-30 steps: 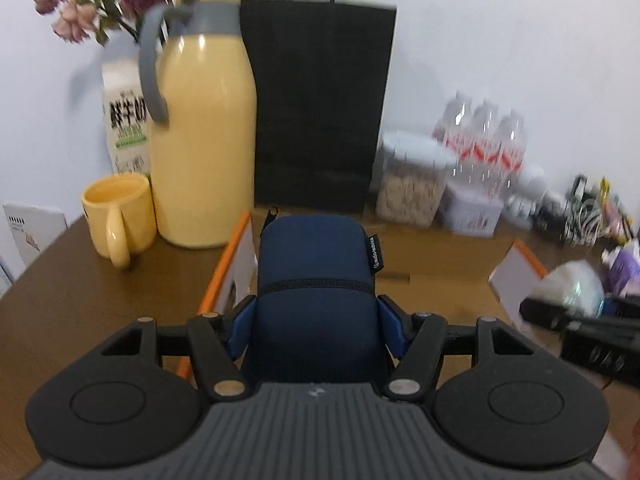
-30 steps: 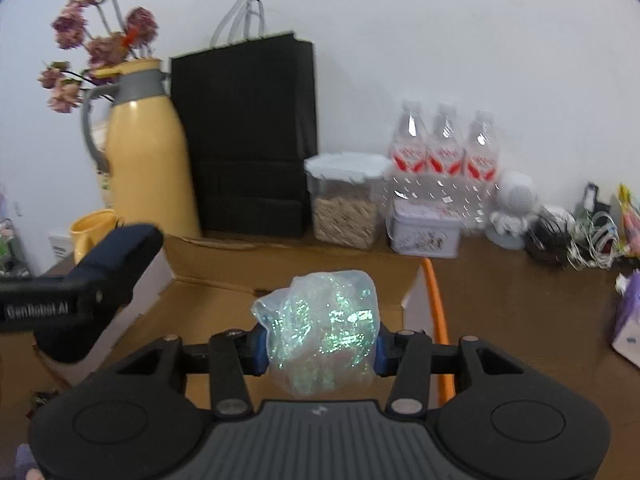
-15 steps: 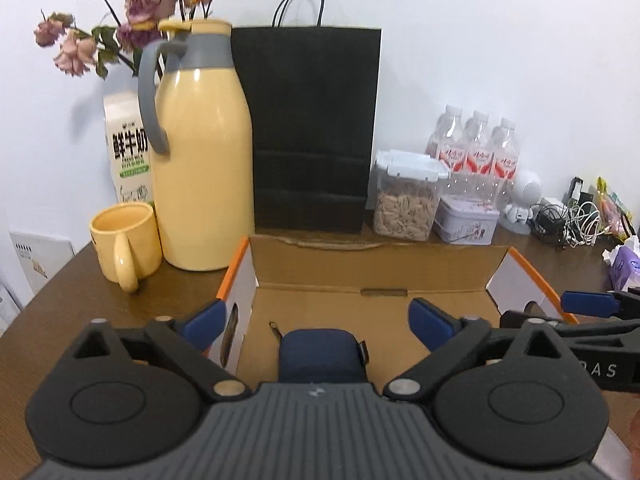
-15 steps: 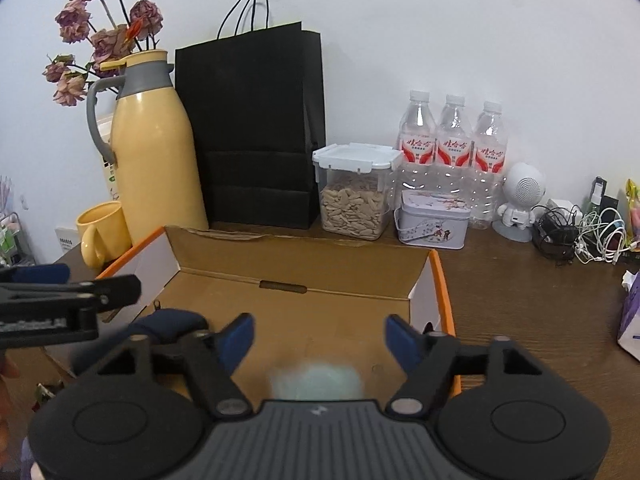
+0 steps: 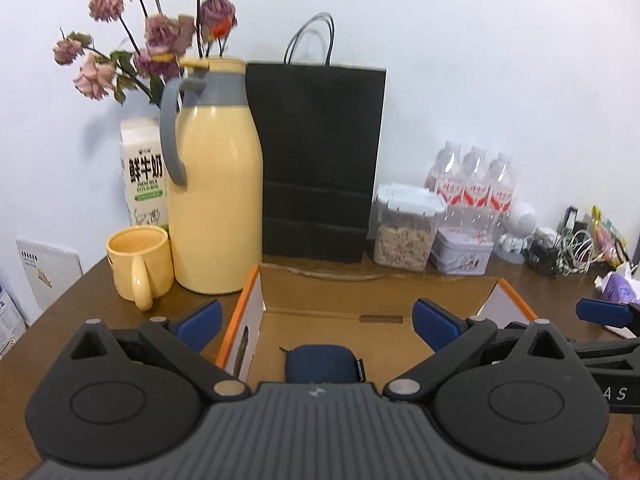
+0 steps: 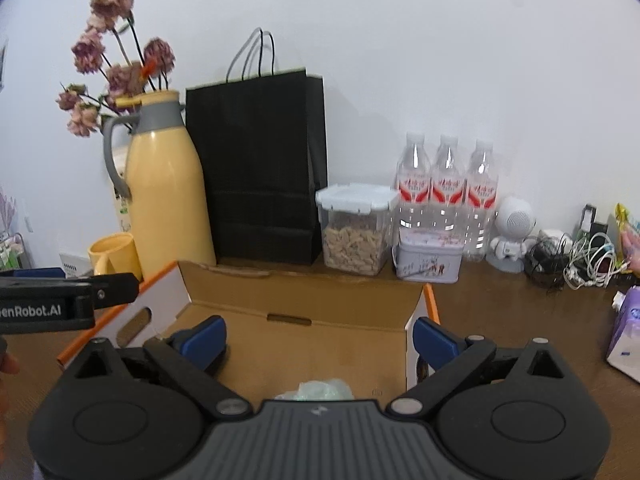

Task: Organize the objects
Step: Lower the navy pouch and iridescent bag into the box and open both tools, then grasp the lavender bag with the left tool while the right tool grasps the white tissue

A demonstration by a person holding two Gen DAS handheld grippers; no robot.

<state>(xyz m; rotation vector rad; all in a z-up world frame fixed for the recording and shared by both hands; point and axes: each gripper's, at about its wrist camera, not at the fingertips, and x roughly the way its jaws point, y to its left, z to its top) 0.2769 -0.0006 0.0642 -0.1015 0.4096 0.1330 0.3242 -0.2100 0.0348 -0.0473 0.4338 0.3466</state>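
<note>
Both tools over the open cardboard box, orange-edged, on the brown surface. My left gripper: fingers spread wide, nothing between them. The navy zip pouch lies on the box floor at 6 o'clock in the left view, half hidden by the tool body, clear of both pads.

My right gripper: jaws have just been opening and stand wide, nothing between the pads. The crinkly iridescent plastic bundle sits in the box at 6 o'clock of the right view, only its top showing. The pouch is not clearly visible from that side.

Step in hand, as I judge it: both drops made, clearing out. To do it well:
- lift straight off before swinging away, so a pad does not drag either item back out
- keep the fingers spread until past the box walls
- mind the left box flap at 9 o'clock and the other tool close alongside

Yellow thermos jug and mug at 10–11 o'clock, black paper bag at 12; give them room.
</note>
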